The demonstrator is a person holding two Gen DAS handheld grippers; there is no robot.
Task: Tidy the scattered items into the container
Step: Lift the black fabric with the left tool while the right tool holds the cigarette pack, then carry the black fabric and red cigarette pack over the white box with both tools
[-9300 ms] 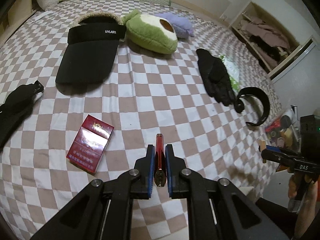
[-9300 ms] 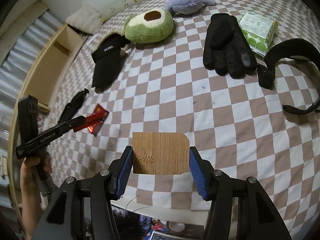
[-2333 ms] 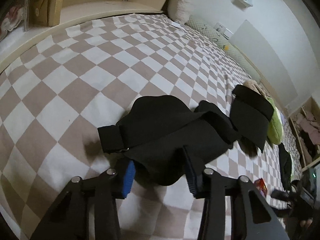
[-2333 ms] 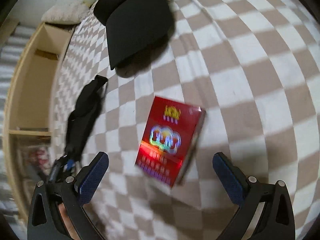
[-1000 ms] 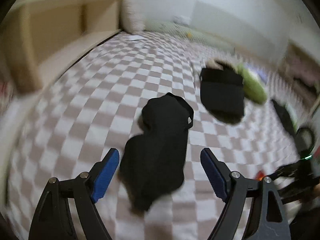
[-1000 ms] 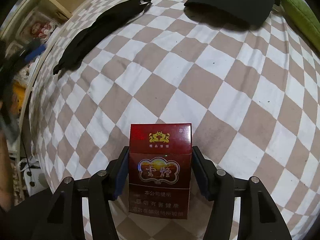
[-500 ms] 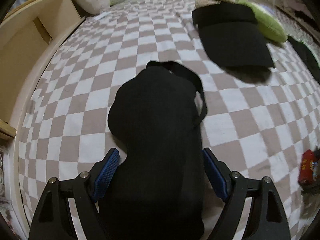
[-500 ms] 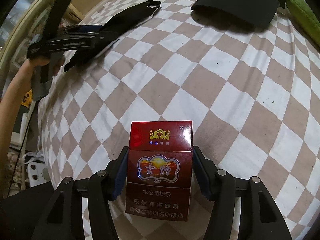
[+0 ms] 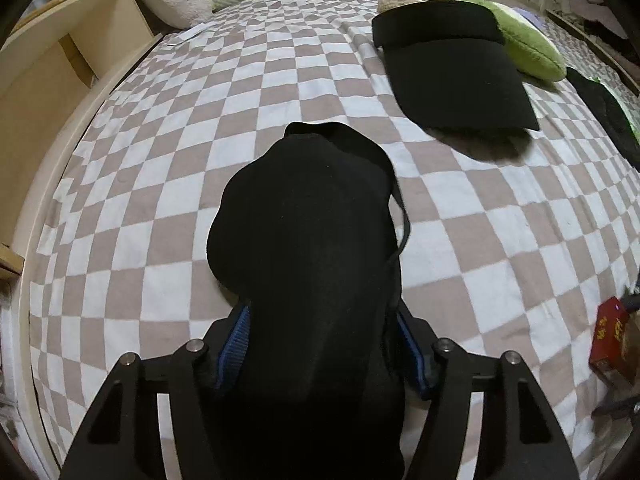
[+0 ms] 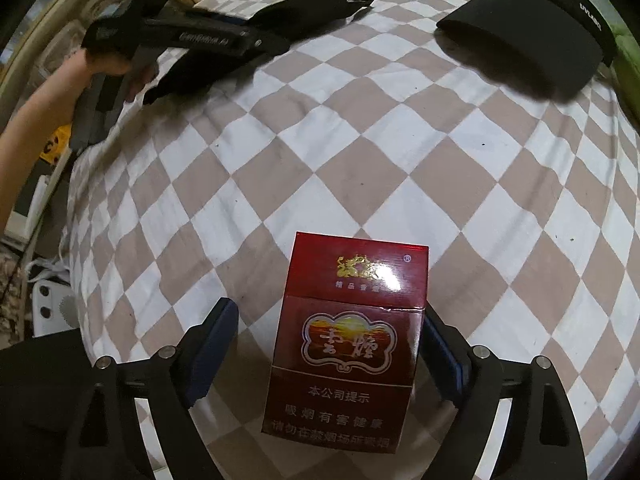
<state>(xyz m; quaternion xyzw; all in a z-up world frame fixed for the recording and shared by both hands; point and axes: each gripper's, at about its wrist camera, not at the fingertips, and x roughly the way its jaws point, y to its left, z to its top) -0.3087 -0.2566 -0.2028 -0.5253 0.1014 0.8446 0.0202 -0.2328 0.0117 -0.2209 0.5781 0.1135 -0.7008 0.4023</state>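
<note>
In the left wrist view, the left gripper [image 9: 324, 344] has come down over the black pouch [image 9: 316, 220] and narrowed since half a second ago. Its blue pads [image 9: 236, 344] now press the fabric on both sides, so I judge the pouch is grasped and ready to lift off the bed [image 9: 160, 200], where it lies. The tool points forward along the pouch, tilted down at the bed. In the right wrist view the change goes the other way: the right gripper [image 10: 332, 344], clamped on the red pack [image 10: 352, 332] a moment ago, has spread. Its left pad stands clear of the pack, and the right is at most brushing it. The pack sits released at the near edge of the bed. No container shows, so I can't call it stowed.
</note>
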